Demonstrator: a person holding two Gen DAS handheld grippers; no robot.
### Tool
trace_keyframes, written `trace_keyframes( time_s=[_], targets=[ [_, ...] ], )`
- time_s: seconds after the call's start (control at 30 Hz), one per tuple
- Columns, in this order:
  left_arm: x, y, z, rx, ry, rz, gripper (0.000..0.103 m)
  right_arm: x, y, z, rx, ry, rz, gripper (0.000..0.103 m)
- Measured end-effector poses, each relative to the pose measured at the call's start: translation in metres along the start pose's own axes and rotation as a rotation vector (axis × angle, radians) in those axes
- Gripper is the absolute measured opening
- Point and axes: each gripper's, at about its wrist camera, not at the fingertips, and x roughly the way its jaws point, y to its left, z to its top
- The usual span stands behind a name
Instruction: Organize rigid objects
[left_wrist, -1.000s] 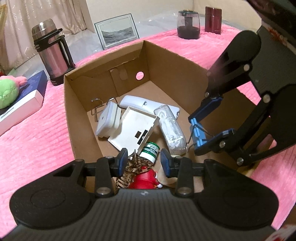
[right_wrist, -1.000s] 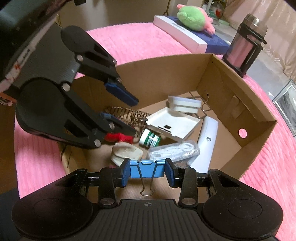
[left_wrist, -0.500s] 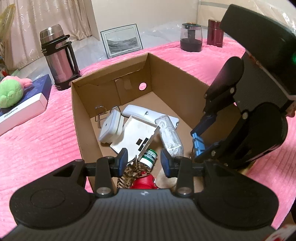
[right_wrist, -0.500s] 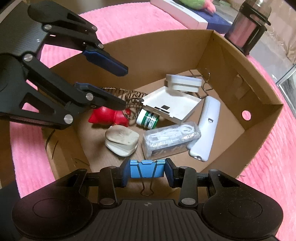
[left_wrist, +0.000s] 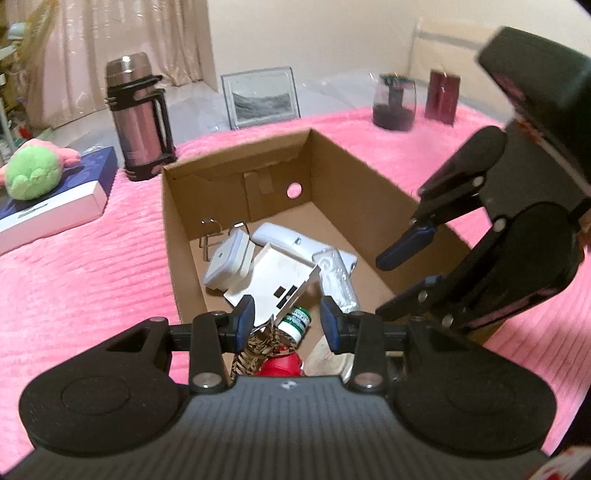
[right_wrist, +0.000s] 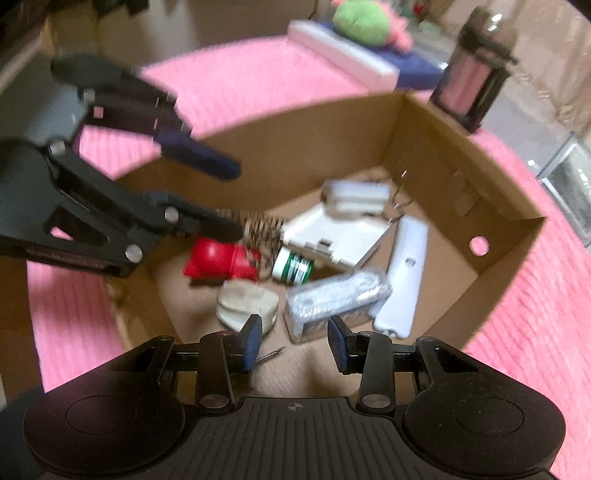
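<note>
Cardboard box (left_wrist: 351, 192) holds a green-labelled bottle (left_wrist: 295, 322), writing unreadable; left gripper (left_wrist: 287, 319) and right gripper (right_wrist: 295, 338) fingers stand apart, empty.

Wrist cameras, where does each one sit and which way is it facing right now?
Left wrist: on the left gripper, tilted down into the cardboard box; own jaws below, right gripper at right.
Right wrist: on the right gripper, looking down into the box from the opposite side; own jaws below, left gripper at left.
Shared: the box, its contents, the steel flask.
</note>
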Motion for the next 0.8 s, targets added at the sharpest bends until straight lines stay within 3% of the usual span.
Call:
trace_keyframes(
  time_s=[0.13, 0.27, 0.37, 0.43, 0.57, 0.8],
  targets=[
    [-0.019, -0.001, -0.002, -0.072, -0.045, 0.016, 0.035, -0.035, 0.003, -0.007, 0.106, -0.121, -0.021, 0.037],
    [-0.042, -0.003, -0.004, -0.145, -0.089, 0.031, 0.047, -0.066, 0.010, -0.020, 0.219, -0.220, -0.034, 0.039],
    [-0.058, -0.009, -0.008, -0.184, -0.114, 0.043, 0.053, -0.087, 0.017, -0.032, 0.307, -0.284, -0.044, 0.053],
    [-0.069, -0.014, -0.010, -0.192, -0.122, 0.054, 0.061, -0.101, 0.022, -0.041, 0.368, -0.321, -0.067, 0.069],
    [-0.090, -0.027, -0.018, -0.223, -0.142, 0.075, 0.078, -0.125, 0.032, -0.064, 0.479, -0.371, -0.096, 0.077],
    [-0.115, -0.052, -0.038, -0.257, -0.150, 0.119, 0.094, -0.151, 0.047, -0.096, 0.605, -0.372, -0.167, 0.085]
  ],
)
